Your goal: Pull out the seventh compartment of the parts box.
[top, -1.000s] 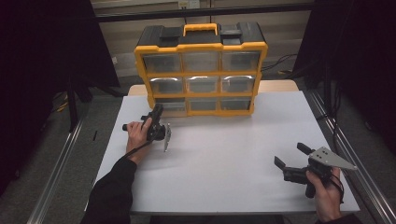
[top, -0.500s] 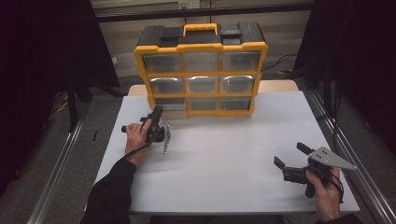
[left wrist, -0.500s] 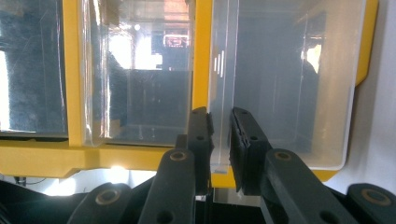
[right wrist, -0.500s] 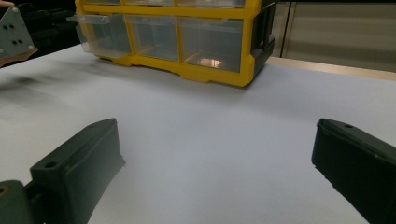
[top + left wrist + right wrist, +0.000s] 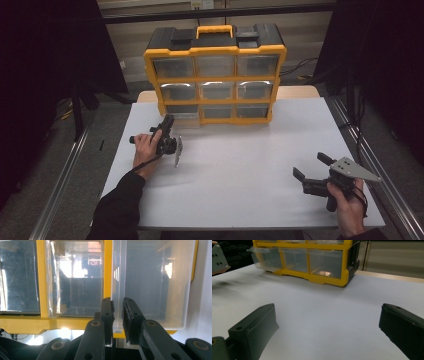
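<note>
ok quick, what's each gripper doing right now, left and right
Left gripper: shut on the clear drawer, bottom left of the yellow organizer.
Right gripper: open, holding nothing, over the white table.

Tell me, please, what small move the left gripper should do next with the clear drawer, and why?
Probably a short, straight pull toward the person. The left gripper is shut on the front lip of the bottom-left clear drawer, which the right gripper view shows only slightly out of the yellow cabinet. The white table in front looks free, and the right gripper rests open, far aside.
</note>
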A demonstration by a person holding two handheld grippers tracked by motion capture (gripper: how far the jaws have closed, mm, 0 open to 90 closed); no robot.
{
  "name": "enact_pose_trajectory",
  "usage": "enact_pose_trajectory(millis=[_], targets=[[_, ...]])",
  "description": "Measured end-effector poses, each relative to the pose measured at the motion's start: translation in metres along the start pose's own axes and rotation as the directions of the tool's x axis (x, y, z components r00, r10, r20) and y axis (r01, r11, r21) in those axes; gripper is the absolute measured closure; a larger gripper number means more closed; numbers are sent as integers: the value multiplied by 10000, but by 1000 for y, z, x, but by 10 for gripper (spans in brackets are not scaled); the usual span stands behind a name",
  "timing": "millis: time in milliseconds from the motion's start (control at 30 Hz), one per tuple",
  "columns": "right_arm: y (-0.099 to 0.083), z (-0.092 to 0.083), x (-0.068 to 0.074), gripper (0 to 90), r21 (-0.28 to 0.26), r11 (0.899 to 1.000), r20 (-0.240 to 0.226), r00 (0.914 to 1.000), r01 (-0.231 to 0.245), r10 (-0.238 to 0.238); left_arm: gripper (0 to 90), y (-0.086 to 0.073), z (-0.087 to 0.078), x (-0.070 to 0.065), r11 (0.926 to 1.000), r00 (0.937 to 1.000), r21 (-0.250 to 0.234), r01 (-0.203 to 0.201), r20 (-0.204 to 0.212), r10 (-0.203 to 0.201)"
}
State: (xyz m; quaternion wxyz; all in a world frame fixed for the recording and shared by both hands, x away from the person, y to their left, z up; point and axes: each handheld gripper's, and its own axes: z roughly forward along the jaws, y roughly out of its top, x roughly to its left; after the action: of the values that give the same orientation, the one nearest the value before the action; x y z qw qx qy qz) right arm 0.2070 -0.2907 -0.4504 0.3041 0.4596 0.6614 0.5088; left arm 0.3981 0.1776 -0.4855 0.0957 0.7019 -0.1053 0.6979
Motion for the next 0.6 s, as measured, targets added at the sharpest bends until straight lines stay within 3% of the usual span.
enact_pose_trajectory(millis=[33,267,300,333,400,533,567,600], targets=[[0,0,0,8,-2,10000,6,10000,1,-1,797,-1,0,-1,9996,9998,-228,193,12,-193],[0,0,0,8,-11,10000,-10,10000,15,-15,798,1,-2,0,10000,10000,-80,53,72,-52],[0,0,0,8,-20,10000,-5,10000,17,-17,798,0,0,-6,9947,9952,-522,880,-372,-900],[0,0,0,8,-20,10000,-5,10000,17,-17,798,1,-3,-2,9996,9996,-21,293,-6,-293],[0,1,0,8,-26,10000,-6,10000,40,-40,798,1,-4,-1,10000,10000,-68,51,-23,-52],[0,1,0,8,-32,10000,-18,10000,50,-50,798,1,-5,-1,9999,9998,-56,112,152,-111],[0,1,0,8,-48,10000,-13,10000,52,-52,798,1,-4,-4,9985,9988,-249,493,-16,-494],[0,1,0,8,-49,10000,-13,10000,54,-54,798,1,-4,-3,9990,9993,-251,379,-46,-380]])
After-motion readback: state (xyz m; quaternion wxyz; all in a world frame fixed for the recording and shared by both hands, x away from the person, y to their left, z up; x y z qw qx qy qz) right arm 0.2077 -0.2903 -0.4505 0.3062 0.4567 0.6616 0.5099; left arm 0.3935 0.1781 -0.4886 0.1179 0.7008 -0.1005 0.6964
